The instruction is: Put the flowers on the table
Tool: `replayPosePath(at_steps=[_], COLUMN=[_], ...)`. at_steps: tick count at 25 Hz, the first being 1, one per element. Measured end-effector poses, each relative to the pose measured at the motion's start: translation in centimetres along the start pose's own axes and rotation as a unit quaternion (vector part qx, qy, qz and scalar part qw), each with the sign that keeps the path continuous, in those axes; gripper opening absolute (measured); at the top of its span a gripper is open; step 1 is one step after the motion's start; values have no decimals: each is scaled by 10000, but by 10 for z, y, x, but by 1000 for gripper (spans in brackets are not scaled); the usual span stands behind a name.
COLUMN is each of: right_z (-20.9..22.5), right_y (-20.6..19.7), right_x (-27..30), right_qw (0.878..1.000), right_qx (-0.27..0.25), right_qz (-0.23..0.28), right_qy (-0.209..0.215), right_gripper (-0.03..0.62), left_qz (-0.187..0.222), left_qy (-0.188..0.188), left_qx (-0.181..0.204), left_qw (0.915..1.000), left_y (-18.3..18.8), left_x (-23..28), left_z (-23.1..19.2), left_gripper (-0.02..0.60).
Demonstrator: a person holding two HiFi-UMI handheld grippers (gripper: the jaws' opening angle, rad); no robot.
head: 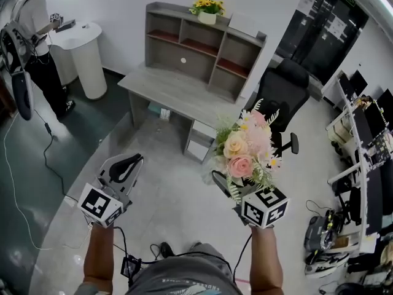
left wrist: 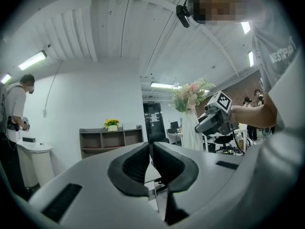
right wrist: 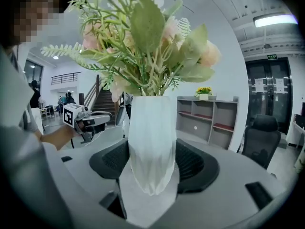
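Note:
A bouquet of pink and cream flowers [head: 245, 145] with green leaves stands in a white faceted vase [right wrist: 151, 142]. My right gripper [right wrist: 151, 162] is shut on the vase, its black pads pressing both sides, and holds it upright in the air. In the head view the right gripper [head: 228, 186] is at centre right, short of the grey table [head: 161, 90]. My left gripper [head: 127, 166] is at lower left, shut with nothing in it; its pads [left wrist: 138, 162] touch. The left gripper view shows the flowers [left wrist: 191, 94] from the side.
The grey table carries a shelf unit [head: 202, 51] with a pot of yellow flowers [head: 207, 8] on top. A black office chair [head: 285, 97] stands to its right. A person [head: 37, 39] stands by a white round pedestal [head: 83, 54] at far left. Desks with equipment [head: 362, 152] line the right.

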State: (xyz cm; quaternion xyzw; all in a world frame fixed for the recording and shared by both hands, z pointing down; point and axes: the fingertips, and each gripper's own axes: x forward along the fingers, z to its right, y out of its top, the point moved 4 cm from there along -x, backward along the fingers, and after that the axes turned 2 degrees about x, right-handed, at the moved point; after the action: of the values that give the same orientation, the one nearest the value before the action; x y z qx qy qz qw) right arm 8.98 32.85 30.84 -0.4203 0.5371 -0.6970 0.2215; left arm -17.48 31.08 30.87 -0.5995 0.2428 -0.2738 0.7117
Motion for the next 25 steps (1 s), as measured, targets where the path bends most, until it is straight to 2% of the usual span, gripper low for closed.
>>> replayPosePath(at_steps=[10,25], right_z=[35,137], right_y=[-10,-4], right_x=[17,47], right_qw=[9994,9966], right_qx=[-106,-309], right_qz=[-321,-586], right_qy=[118,488], right_gripper=[316,316], left_qz=[-165,-314], left_qy=[56,417], left_qx=[-31,77], left_qw=[9998,9986], left_y=[-14,-14], left_x=[31,121], left_z=[6,9], left_gripper=[38,37])
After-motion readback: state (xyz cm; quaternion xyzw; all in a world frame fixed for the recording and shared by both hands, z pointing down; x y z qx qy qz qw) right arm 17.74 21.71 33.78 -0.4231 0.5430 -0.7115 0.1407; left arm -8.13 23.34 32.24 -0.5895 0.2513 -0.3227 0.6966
